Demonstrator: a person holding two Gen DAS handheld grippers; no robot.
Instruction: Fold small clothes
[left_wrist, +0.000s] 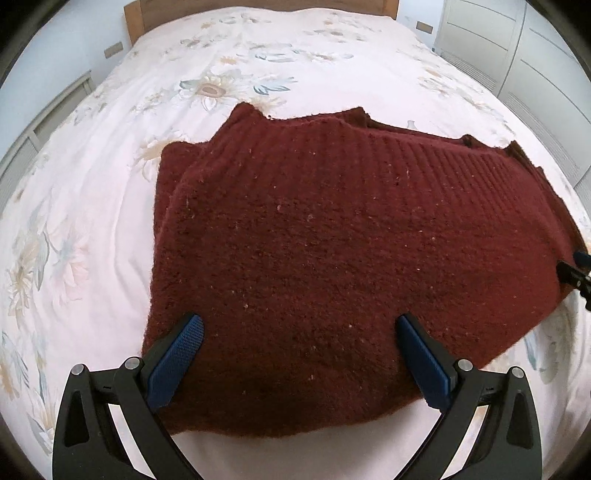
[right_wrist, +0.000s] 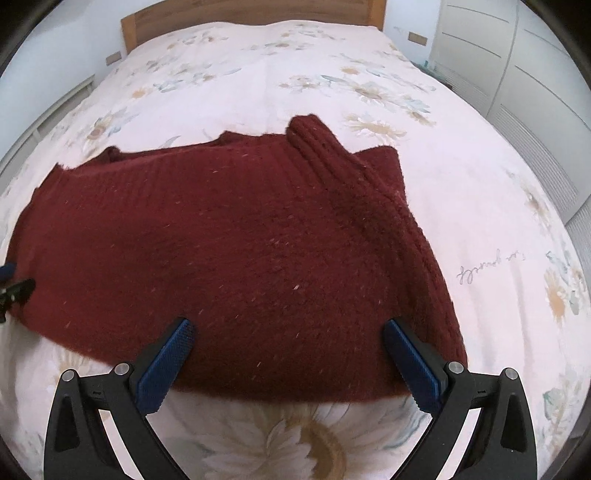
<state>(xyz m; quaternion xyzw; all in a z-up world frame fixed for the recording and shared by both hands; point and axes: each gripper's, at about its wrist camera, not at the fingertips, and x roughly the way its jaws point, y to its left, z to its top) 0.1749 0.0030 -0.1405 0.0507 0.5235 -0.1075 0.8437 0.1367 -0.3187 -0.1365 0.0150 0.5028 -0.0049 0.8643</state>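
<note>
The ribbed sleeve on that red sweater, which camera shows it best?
The right wrist view: the ribbed sleeve lies folded across the sweater, seen whole. The left wrist view shows only ribbing along the far edge, no distinct sleeve.

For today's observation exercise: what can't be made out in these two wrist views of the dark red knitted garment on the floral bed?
- Dark red knitted garment: its underlayers are hidden by its own top layer, both views.
- Grey handwriting on the floral bedsheet: too small and upside down, right view.
- Right gripper: cut off by the frame edge in the left view.
</note>
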